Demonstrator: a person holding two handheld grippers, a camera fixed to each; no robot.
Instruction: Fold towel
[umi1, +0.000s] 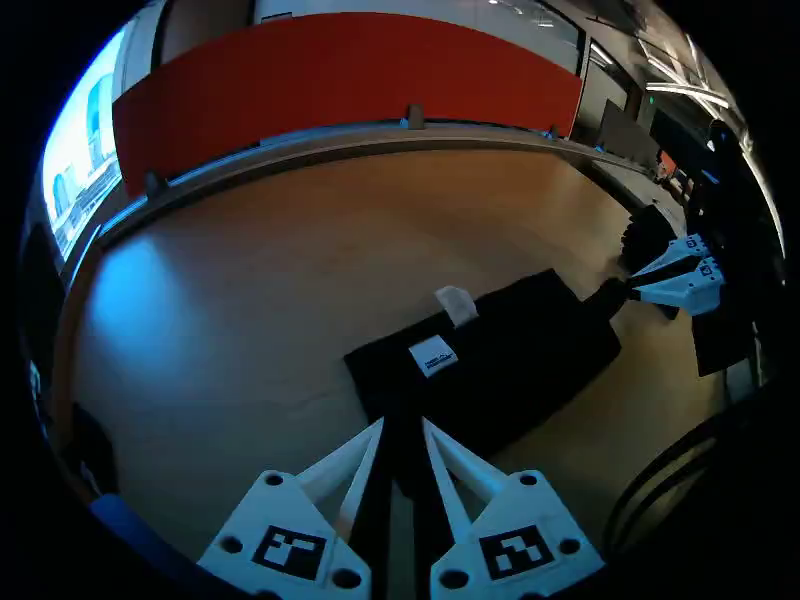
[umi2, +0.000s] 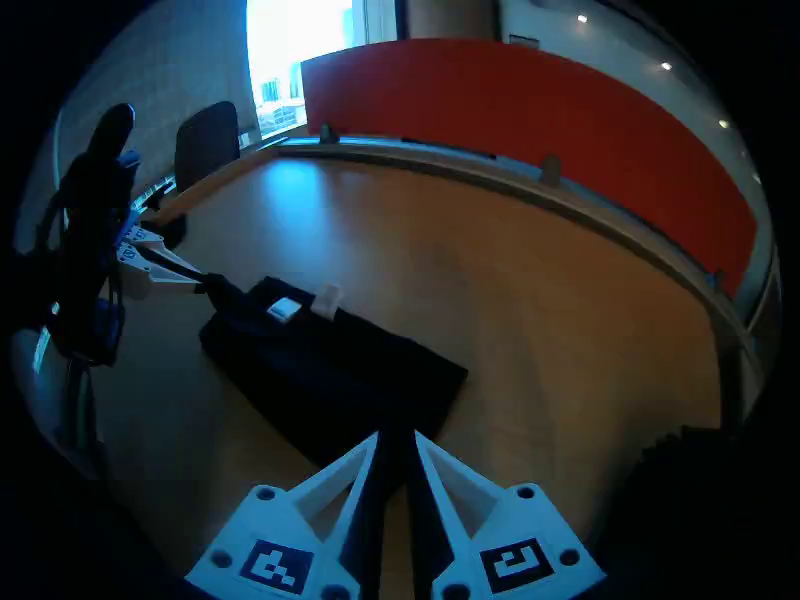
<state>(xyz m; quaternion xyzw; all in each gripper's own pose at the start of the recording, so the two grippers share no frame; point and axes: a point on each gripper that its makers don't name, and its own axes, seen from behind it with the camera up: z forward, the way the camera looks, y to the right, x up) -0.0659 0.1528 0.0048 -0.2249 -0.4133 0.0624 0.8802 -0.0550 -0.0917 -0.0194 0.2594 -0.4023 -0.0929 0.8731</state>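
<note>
A black towel (umi1: 520, 350) lies folded in a long band on the wooden table (umi1: 300, 260), with two white labels (umi1: 433, 355) on top. In the left gripper view my left gripper (umi1: 402, 432) is at the bottom, shut on the towel's near end. At the far right, my right gripper (umi1: 632, 287) pinches the other end. In the right gripper view the towel (umi2: 330, 370) runs away from my right gripper (umi2: 397, 440), which is shut on its near end. My left gripper (umi2: 198, 281) holds the far end at the left.
A red partition (umi1: 350, 70) runs along the table's far edge (umi2: 520, 100). An office chair (umi2: 205, 140) stands by a bright window (umi2: 300, 50). A person's dark sleeve (umi2: 90, 250) is behind the left gripper. Bare tabletop (umi2: 520, 300) stretches beyond the towel.
</note>
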